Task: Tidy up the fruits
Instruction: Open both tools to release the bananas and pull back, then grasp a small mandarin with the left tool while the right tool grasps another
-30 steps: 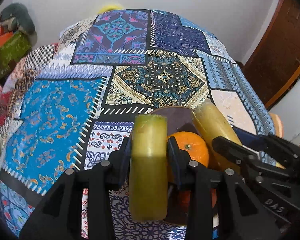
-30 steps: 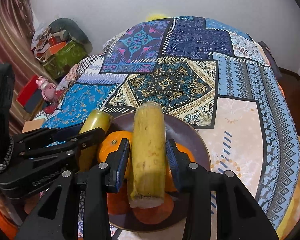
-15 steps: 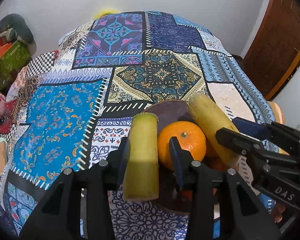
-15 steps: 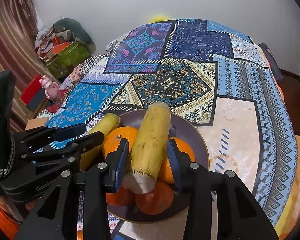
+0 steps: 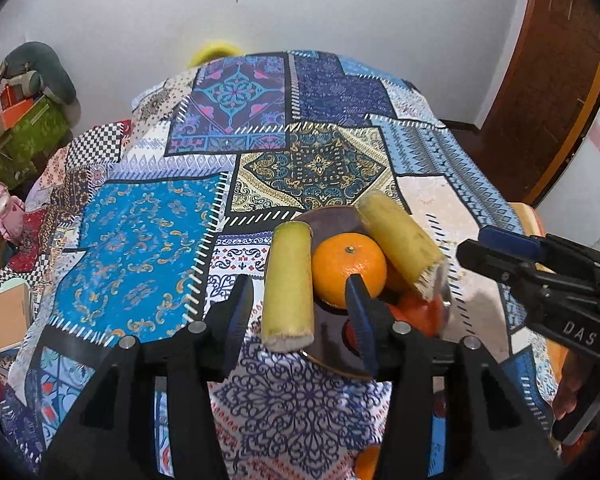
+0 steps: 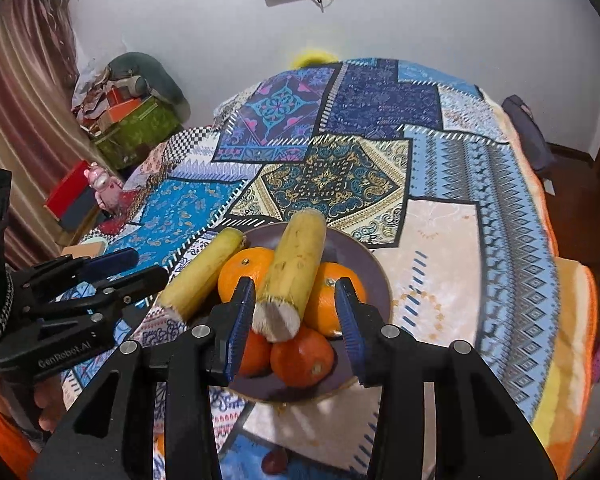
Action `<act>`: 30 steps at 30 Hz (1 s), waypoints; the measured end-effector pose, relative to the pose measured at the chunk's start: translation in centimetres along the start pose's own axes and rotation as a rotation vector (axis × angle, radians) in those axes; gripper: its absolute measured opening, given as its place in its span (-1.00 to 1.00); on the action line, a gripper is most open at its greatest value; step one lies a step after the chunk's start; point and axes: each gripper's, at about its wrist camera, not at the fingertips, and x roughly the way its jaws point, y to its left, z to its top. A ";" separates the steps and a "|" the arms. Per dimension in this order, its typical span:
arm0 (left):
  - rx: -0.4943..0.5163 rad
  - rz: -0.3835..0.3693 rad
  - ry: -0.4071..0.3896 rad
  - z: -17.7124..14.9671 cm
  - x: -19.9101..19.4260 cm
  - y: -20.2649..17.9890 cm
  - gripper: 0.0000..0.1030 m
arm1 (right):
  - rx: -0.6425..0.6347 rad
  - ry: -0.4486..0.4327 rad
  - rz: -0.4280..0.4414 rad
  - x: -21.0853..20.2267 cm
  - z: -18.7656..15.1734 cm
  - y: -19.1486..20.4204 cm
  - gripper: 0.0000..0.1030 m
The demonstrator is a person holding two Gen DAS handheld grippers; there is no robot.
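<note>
A dark plate [image 6: 354, 250] holds several oranges [image 6: 246, 268]. Two yellow sugarcane pieces lie on them. One sugarcane piece [image 5: 288, 284] leans over the plate's left rim against an orange [image 5: 348, 268]. It sits between the fingers of my left gripper [image 5: 298, 280], whose jaws are opening, with a gap on both sides. The other sugarcane piece [image 6: 296, 268] rests across the oranges between the fingers of my right gripper [image 6: 295, 282]. Those pads stand off it, with a clear gap on the right. Each gripper also shows in the other's view: left gripper [image 6: 146, 266], right gripper [image 5: 474, 244].
A patchwork cloth [image 5: 140, 248] covers the round table. A loose orange [image 5: 368, 464] and a dark fruit [image 6: 276, 460] lie near the front edge. Boxes [image 6: 136, 132] and a pink toy [image 6: 104, 188] stand off to the left, and a wooden door [image 5: 556, 80] on the right.
Both grippers have drawn back and up from the plate. Their jaws have come off the two sugarcane pieces, which now lie on the oranges.
</note>
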 end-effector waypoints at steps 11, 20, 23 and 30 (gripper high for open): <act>0.027 -0.016 -0.069 -2.6 -6.4 -1.3 0.16 | -0.010 -0.087 -0.024 -6.2 -2.7 -0.2 -0.17; 0.049 -0.029 -0.063 -6.1 -8.9 -2.4 0.28 | 0.005 -0.088 -0.035 -8.4 -6.6 -0.7 -0.07; 0.052 -0.041 -0.031 -7.6 -8.5 -2.6 0.28 | 0.018 -0.067 -0.034 -8.2 -7.9 -0.9 -0.07; 0.047 -0.069 0.043 -10.4 -6.7 -3.0 0.28 | 0.046 0.003 -0.031 -6.8 -11.0 -1.3 -0.07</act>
